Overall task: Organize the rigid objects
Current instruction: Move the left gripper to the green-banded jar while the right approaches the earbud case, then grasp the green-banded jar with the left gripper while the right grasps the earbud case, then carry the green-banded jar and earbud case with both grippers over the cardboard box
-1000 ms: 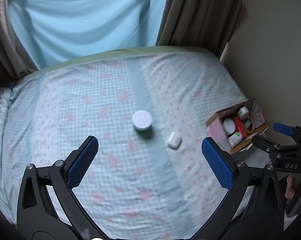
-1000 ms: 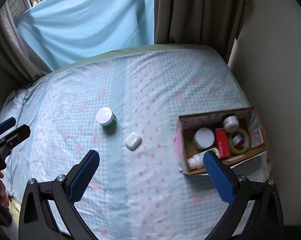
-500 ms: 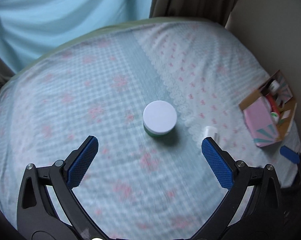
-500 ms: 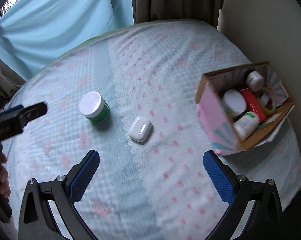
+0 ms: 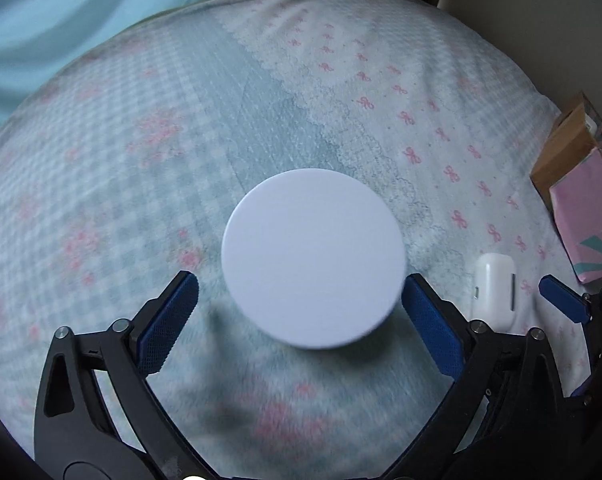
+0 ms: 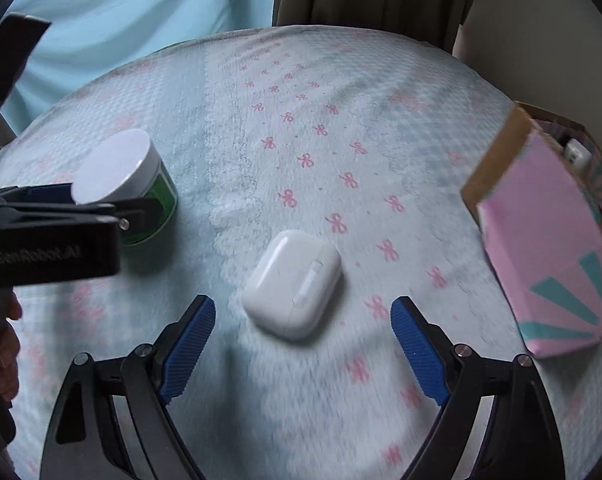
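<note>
Now on the bed (image 6: 341, 80): one white-lidded green jar (image 6: 141, 184), one white earbud case (image 6: 293, 284), one pink cardboard box (image 6: 541, 240) at the right edge. Both closer and much larger than a second ago. Left gripper (image 5: 301, 312) spread around the jar, pads not pressing; right gripper (image 6: 303, 344) spread just short of the case; both jaws just narrowing.

Two wrist fisheye views, both angled steeply down at the bed

Your left wrist camera looks from close above onto the white-lidded jar (image 5: 313, 258); your right wrist camera looks from close above onto the white earbud case (image 6: 293, 284). Both views share the jar, the case, the bedspread (image 6: 341, 120) and the pink box (image 6: 549, 256) at right.
</note>
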{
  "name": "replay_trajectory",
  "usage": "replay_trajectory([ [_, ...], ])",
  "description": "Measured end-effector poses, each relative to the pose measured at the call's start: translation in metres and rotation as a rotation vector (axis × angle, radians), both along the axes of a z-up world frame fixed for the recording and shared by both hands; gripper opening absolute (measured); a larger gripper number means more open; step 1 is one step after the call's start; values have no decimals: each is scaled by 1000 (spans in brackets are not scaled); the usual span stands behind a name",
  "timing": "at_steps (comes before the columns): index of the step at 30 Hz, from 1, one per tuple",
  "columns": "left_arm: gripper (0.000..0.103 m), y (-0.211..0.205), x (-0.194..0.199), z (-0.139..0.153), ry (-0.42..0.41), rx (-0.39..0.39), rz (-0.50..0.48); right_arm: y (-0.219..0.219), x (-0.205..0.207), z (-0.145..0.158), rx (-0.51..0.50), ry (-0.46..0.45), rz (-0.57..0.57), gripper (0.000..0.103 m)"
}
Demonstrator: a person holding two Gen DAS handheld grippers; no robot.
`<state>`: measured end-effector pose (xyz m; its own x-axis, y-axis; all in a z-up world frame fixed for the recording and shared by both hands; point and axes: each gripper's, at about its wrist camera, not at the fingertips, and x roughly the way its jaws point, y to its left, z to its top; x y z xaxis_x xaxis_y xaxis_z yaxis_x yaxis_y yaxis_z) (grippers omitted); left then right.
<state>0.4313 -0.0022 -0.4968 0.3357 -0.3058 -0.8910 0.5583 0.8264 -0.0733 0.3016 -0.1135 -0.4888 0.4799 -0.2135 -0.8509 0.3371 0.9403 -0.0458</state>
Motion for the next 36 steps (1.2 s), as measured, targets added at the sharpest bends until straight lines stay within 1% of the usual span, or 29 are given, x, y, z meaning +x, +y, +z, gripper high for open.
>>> replay_trajectory([
  [3,93,-3,6,-13,2,-11,15,2,8,-7,3,-7,14,69],
  [4,92,-2,6,-14,-5,-16,20,2,11,-10,3,-5,14,67],
  [6,91,-3,7,-13,-31,-32,26,0,13,-11,9,-15,3,67],
  [7,87,-3,9,-13,-41,-35,34,-1,14,-11,16,-20,-6,65],
  [8,86,-4,9,-13,-46,-38,38,-3,15,-12,22,-23,-14,63],
  [9,82,-5,10,-12,-53,-46,42,-4,16,-12,25,-25,-17,59],
  [10,73,-6,10,-11,-57,-55,40,-7,16,-11,33,-30,-24,55],
  [11,70,-8,8,-10,-68,-59,32,-8,16,-11,40,-31,-28,53],
  [12,70,-10,8,-9,-75,-48,28,-9,18,-11,44,-30,-29,51],
  [17,69,-10,10,-6,-67,-60,44,-12,15,-9,59,-26,-5,50],
  [22,69,-3,4,1,-62,-67,62,-15,10,-7,81,-31,-4,49],
  [30,69,5,-13,29,-89,-84,80,-20,-3,10,105,-63,-3,47],
  [32,69,7,-17,36,-98,-90,86,-20,-7,15,102,-82,-3,46],
  [34,69,9,-23,43,-104,-94,93,-20,-10,19,108,-91,2,42],
  [36,69,13,-30,49,-107,-100,102,-21,-14,22,113,-97,7,41],
])
